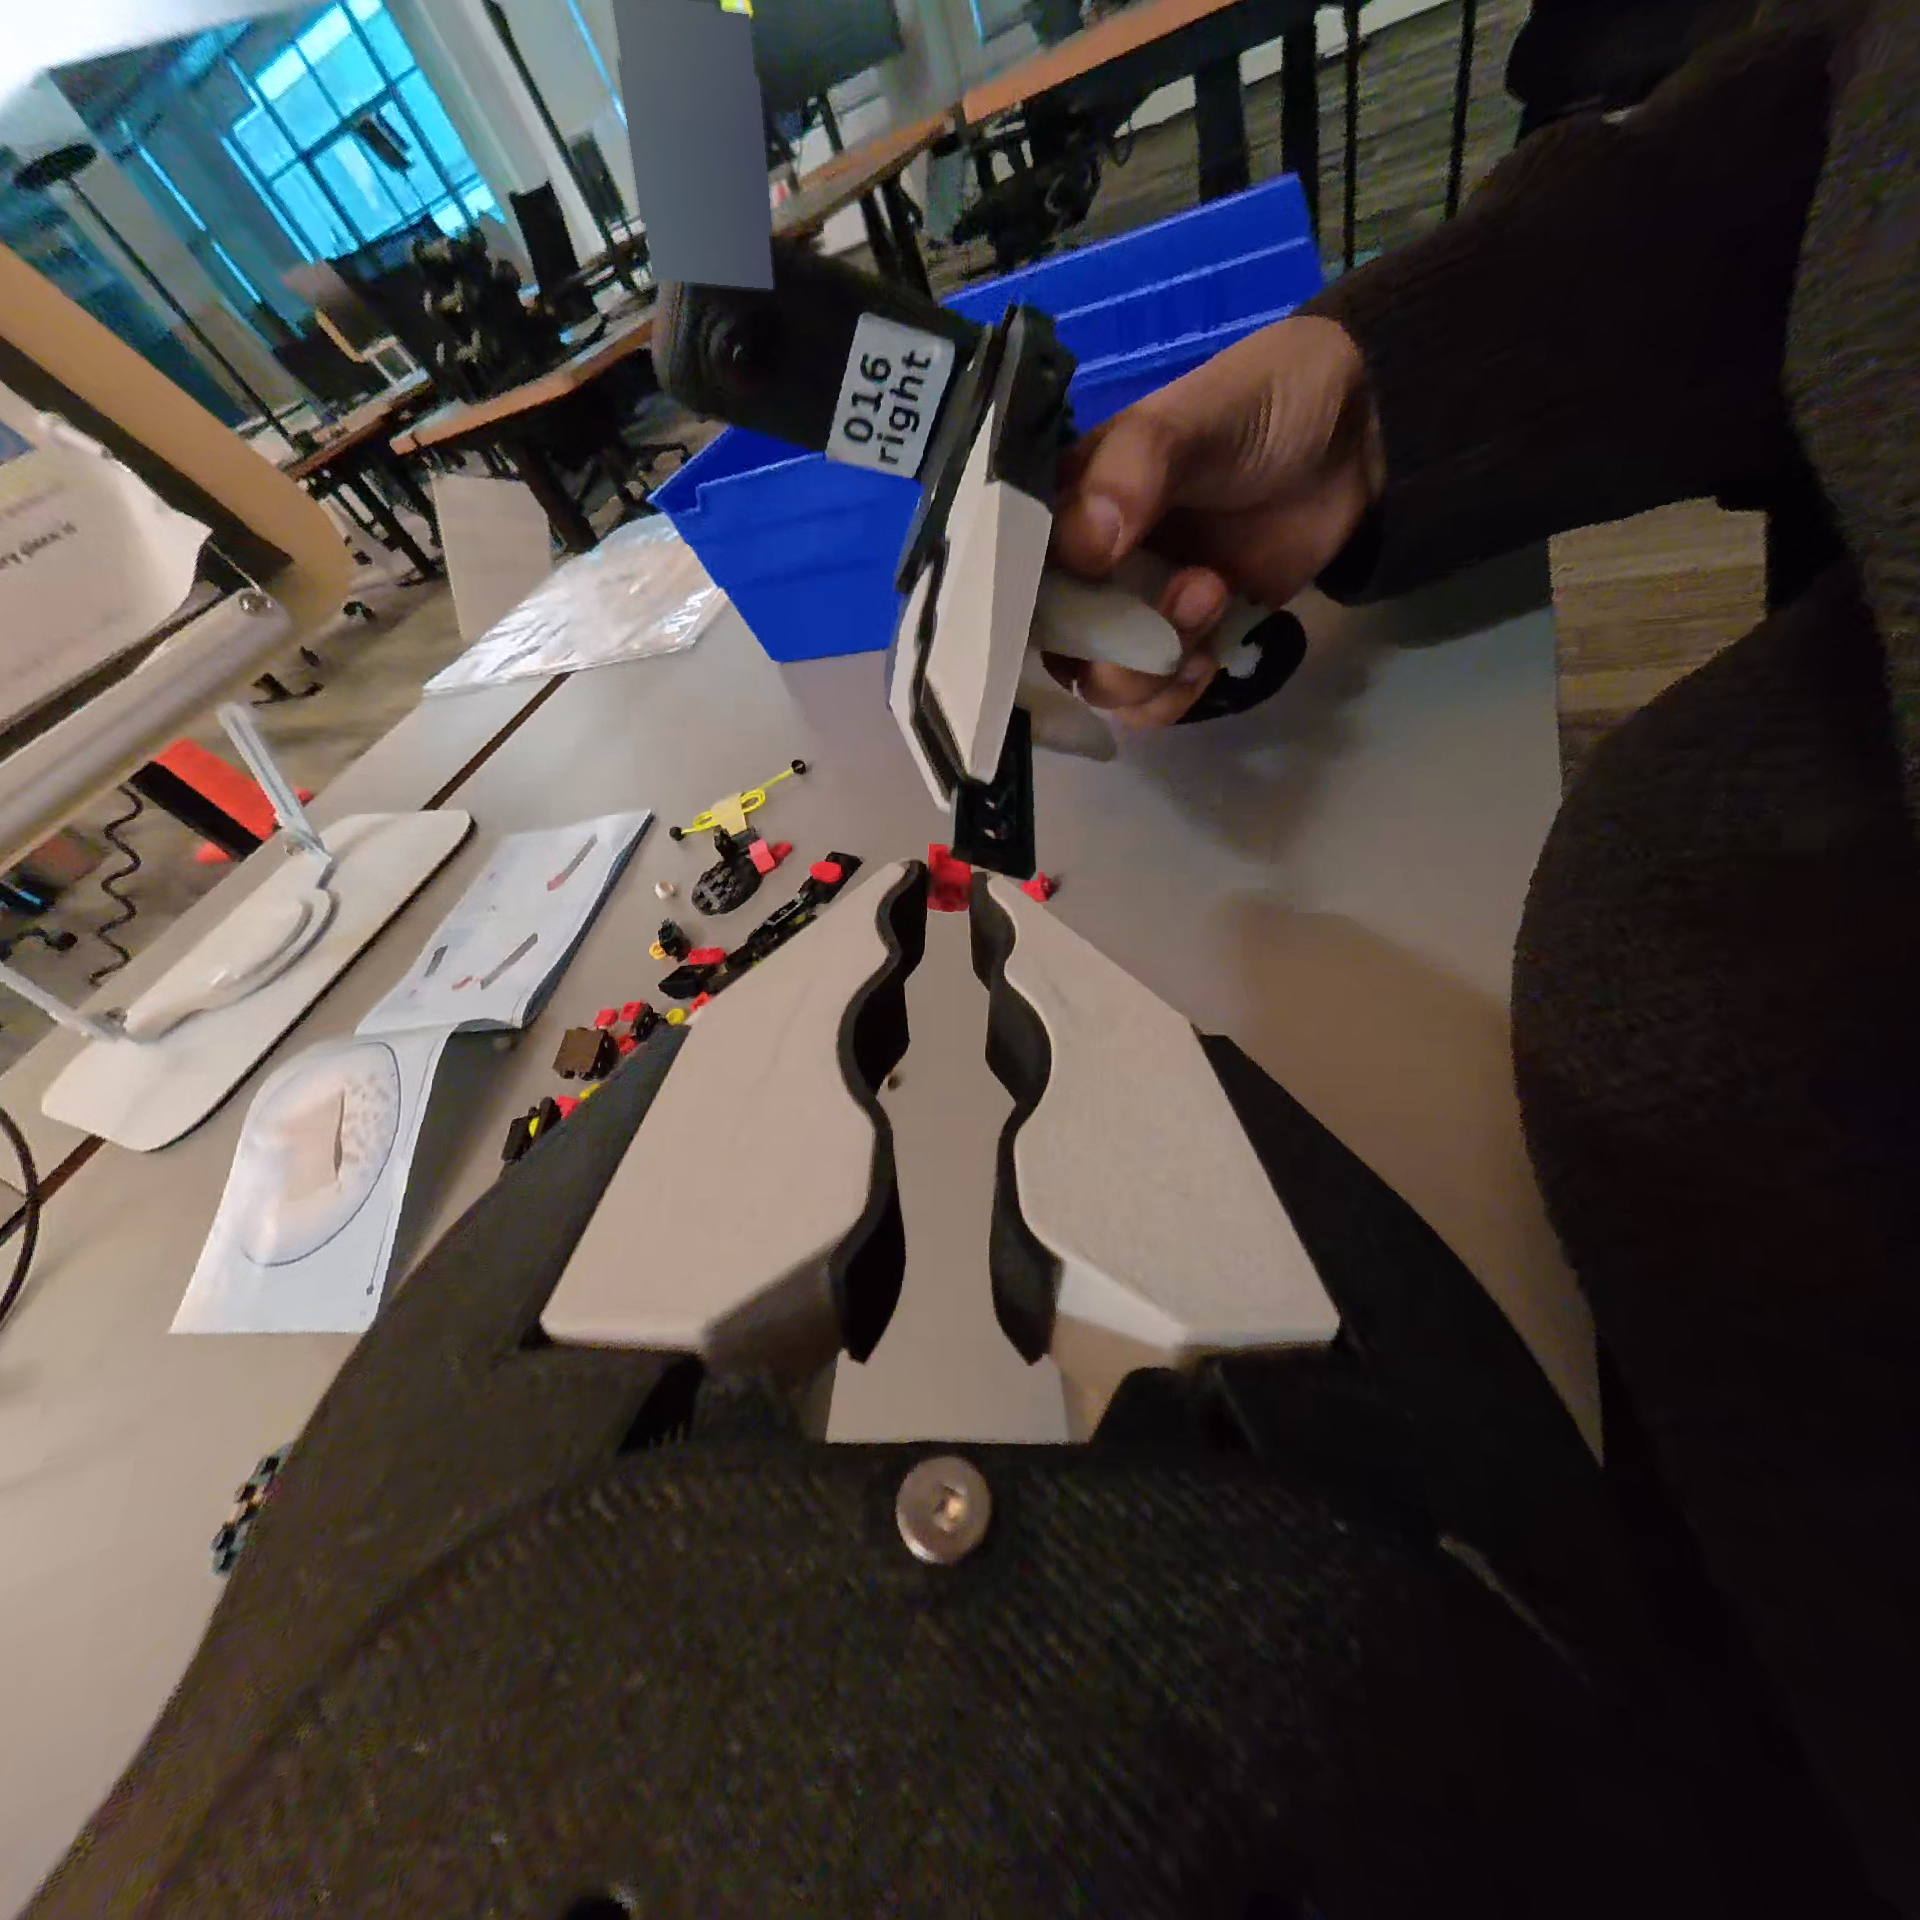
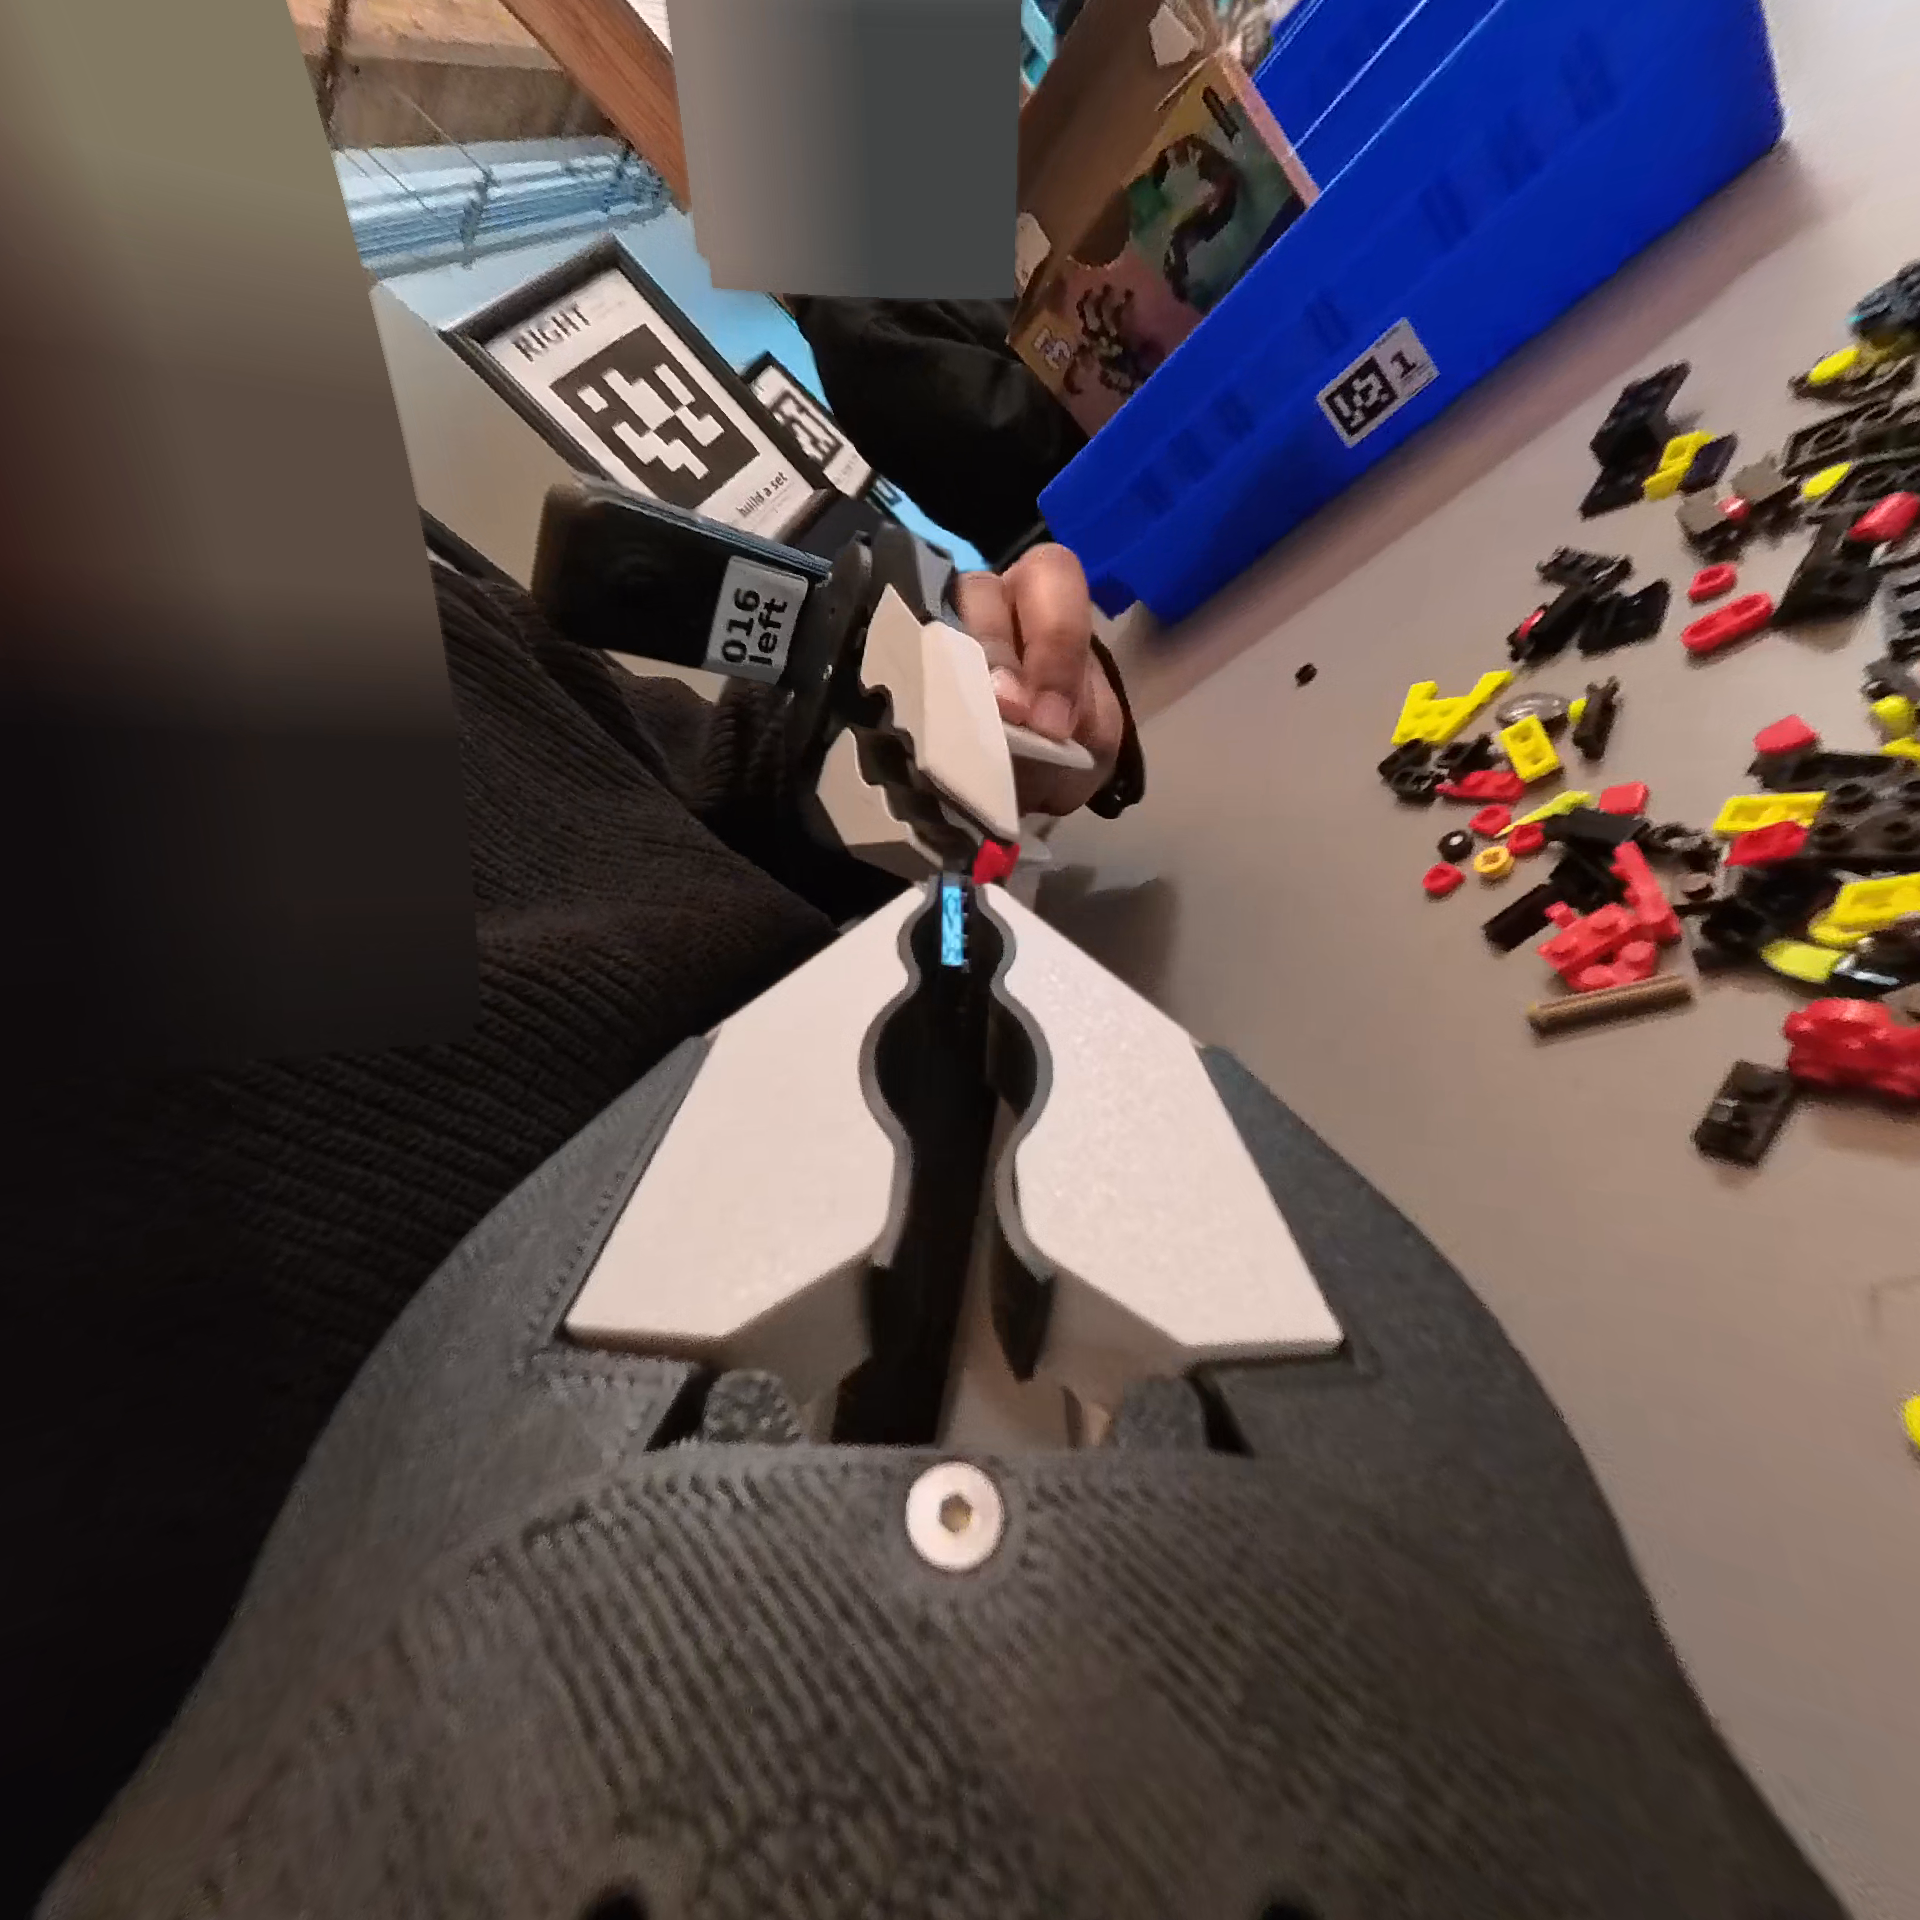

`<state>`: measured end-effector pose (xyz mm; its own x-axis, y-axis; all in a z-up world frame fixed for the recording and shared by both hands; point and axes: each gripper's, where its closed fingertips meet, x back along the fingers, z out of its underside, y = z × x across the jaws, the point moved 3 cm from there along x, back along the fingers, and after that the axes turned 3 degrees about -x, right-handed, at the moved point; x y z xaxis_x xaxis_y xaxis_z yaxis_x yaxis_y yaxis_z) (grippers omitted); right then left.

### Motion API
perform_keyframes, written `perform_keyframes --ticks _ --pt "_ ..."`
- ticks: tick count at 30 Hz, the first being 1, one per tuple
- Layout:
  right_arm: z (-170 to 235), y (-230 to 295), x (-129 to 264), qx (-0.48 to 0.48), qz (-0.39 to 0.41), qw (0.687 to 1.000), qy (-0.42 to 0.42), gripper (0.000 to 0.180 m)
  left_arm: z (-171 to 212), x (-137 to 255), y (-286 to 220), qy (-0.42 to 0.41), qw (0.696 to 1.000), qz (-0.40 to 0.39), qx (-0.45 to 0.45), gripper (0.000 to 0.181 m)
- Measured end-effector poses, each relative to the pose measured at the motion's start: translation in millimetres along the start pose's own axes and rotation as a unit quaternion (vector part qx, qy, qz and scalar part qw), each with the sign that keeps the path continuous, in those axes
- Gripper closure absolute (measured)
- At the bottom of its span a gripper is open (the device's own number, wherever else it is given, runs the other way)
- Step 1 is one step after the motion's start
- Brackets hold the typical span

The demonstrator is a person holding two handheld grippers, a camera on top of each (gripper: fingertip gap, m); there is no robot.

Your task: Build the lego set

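2 tools meet above the grey counter (image 1: 1299,935)

The left tool (image 1: 948,888) is nearly closed, pinching a small red plastic brick (image 1: 943,885); the right tool (image 2: 958,914) clamps a flat black plastic plate (image 1: 995,821) touching it. Loose red, yellow and black bricks (image 2: 1704,831) lie beside.

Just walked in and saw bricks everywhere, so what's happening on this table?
A person is building a lego set with handheld tongs. The left tongs pinch a small red piece, and the right tongs grip a black piece; the two pieces are held close together above the grey table, apparently about to be joined. Loose red, yellow and black bricks, an instruction booklet and a blue bin sit nearby.
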<state>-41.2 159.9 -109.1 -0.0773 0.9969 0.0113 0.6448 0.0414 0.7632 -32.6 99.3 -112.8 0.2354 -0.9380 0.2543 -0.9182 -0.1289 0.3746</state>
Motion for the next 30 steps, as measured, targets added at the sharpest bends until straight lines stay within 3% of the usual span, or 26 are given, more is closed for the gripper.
perform_keyframes --ticks 6,30 --pt "-1 2 1 -0.049 -0.04 0.998 -0.018 0.177 -6 3 -3 -0.019 1.0 0.011 -0.001 0.175" --pt "2 19 -1 0.07 -0.026 0.997 0.011 0.177 -19 6 -15 -0.034 0.987 -0.045 -0.15 0.176"
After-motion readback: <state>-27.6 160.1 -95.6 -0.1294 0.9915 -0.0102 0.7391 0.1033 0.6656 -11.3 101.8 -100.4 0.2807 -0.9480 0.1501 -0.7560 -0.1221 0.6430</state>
